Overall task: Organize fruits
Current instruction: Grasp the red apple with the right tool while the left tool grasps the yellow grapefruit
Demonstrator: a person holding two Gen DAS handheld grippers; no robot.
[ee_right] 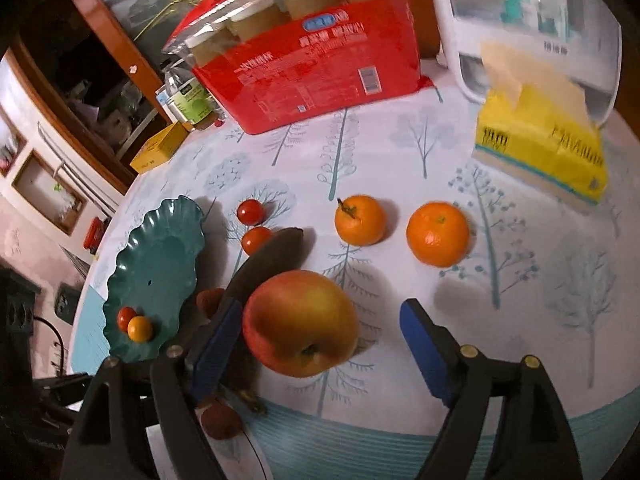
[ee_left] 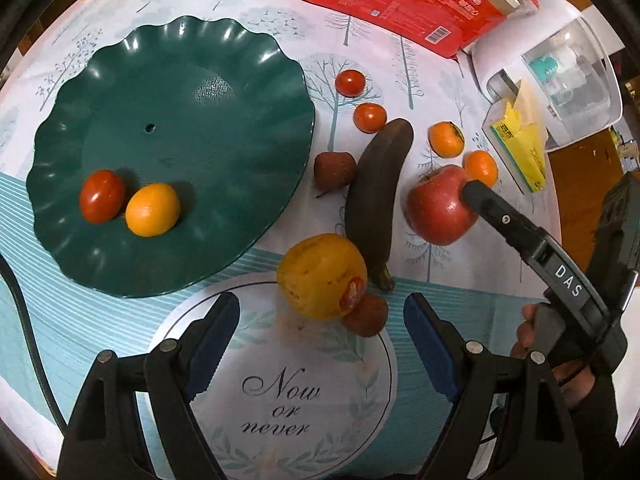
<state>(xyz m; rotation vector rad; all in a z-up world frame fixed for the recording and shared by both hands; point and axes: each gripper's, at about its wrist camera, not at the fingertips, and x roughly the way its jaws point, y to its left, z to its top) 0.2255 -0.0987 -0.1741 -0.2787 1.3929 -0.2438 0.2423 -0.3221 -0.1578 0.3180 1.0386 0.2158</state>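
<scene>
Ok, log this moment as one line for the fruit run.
right gripper: open, around apple, not closed | left gripper: open, empty, near yellow fruit | plate: tomato, small orange

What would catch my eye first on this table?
Probably the wavy green plate on the left, holding only a tomato and a small orange. Then the blackened banana mid-table, and the red apple between the open right tongs.
</scene>
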